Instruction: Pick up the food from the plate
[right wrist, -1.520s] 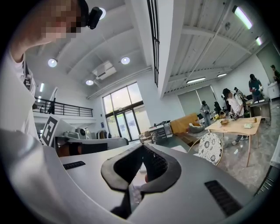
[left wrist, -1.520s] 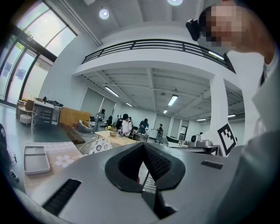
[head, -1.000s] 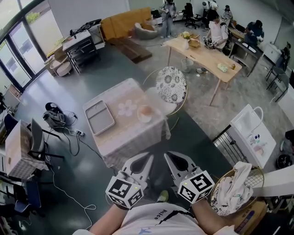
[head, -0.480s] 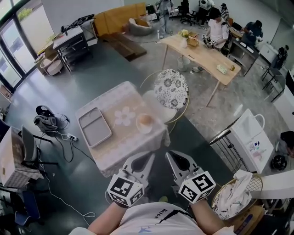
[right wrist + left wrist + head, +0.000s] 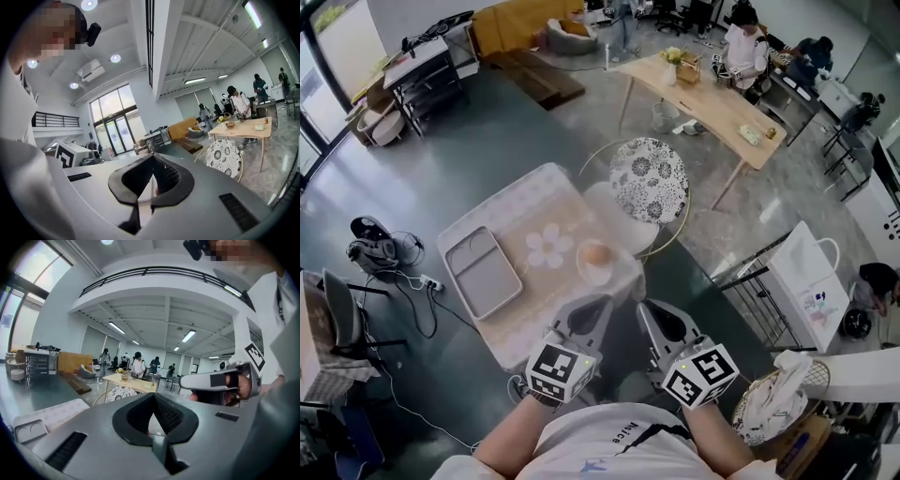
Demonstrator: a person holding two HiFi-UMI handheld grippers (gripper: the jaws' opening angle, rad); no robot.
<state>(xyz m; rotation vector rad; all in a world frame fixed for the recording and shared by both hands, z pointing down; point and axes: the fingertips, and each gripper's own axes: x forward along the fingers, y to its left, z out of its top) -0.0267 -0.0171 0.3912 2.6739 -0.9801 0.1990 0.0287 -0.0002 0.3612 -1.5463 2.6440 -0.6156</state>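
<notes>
Head view is the one where the deciding relation is shown: the food (image 5: 597, 252), a small rounded orange-brown piece, is lying on a pale plate (image 5: 584, 270) on the counter (image 5: 525, 211), a little above the middle of the frame. The left hand-held gripper (image 5: 594, 313) is found just below the plate and is aimed almost straight at it. The right hand-held gripper (image 5: 653, 317) is set more to the right, so the food lies up and to the left of it. The left one is judged to be the nearer. No clear long axis can be made out on the food, so no special turn of the wrist seems to be asked for.

Both hand-held grippers are clenched and nothing is held between the jaws; in the right gripper view only a thin slit is seen. They must therefore be released before any grasp is tried.

The plate is placed close to the lower right corner of the counter, near the edge. A grey tray (image 5: 483, 272) lies at the left side, well apart from the plate. A chair (image 5: 649, 178) with a flowered seat stands just beyond the counter, to the upper right. The way from below is judged to be free.
</notes>
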